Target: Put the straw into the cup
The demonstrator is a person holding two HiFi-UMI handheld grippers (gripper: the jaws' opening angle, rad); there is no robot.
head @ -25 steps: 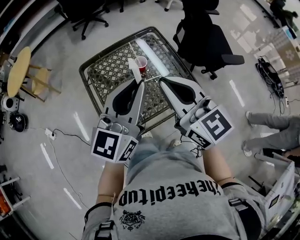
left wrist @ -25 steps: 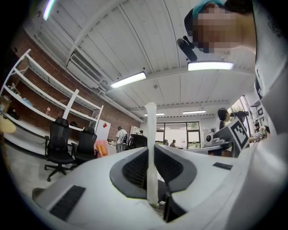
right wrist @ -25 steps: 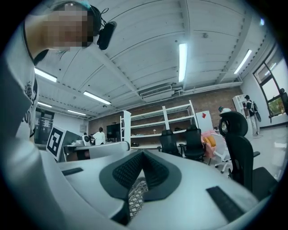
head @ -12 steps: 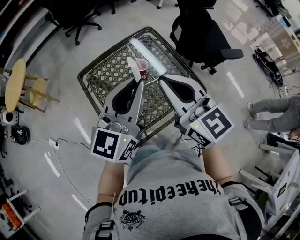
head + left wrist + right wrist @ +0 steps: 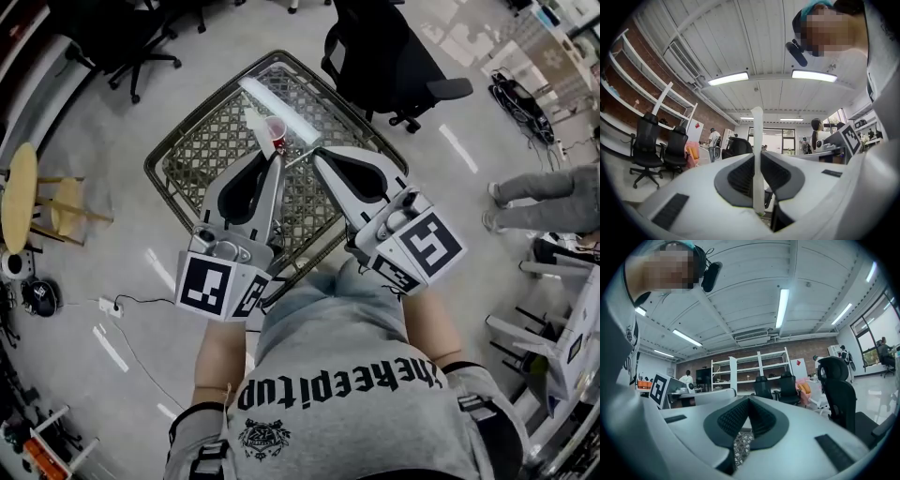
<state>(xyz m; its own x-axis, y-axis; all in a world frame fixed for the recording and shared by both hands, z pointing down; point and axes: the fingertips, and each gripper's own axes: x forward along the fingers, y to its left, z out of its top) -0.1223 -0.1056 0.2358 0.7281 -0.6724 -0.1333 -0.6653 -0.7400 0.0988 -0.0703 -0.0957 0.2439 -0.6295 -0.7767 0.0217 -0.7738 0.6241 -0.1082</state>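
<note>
Head view: red cup (image 5: 275, 132) upright on the lattice table (image 5: 202, 155), just beyond the left gripper (image 5: 278, 161) and nearer to it than to the right gripper (image 5: 315, 154). Left jaws clamped on the white straw (image 5: 757, 154), long axis running out past the tips, free end beside the cup. Right jaws together, empty. Probably calls for swinging that free end over the cup mouth.
</note>
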